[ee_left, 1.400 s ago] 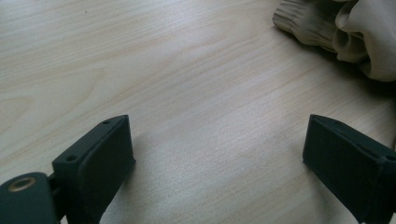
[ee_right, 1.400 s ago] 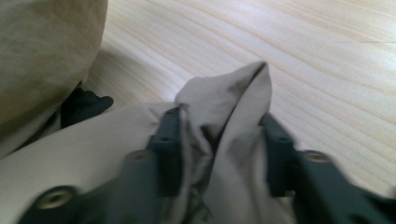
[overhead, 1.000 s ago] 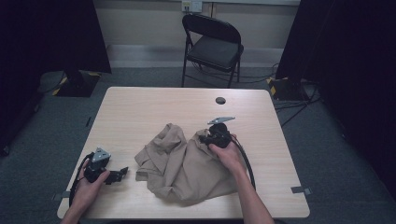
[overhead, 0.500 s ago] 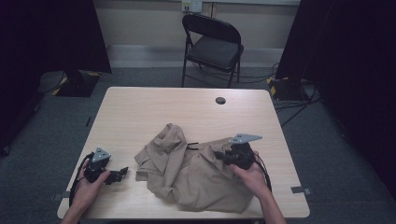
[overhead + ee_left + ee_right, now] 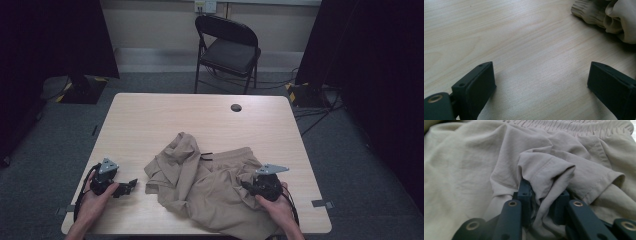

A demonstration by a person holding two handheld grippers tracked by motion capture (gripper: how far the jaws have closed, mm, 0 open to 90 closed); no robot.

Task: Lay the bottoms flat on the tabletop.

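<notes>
Now right gripper point(image 5: 541, 202) jaws, just opening, pinch tan shorts point(image 5: 220, 192) fold; left gripper point(image 5: 131, 184) jaws spread over table point(image 5: 524, 37).

High view sits above the person's side, looking forward and down over the whole worktop point(image 5: 165, 125) to a chair point(image 5: 227, 50) behind. Left gripper view skims low over bare wood, catching the cloth's point(image 5: 609, 17) edge. Right gripper view is jammed right up against that same cloth, which the high view also covers.
</notes>
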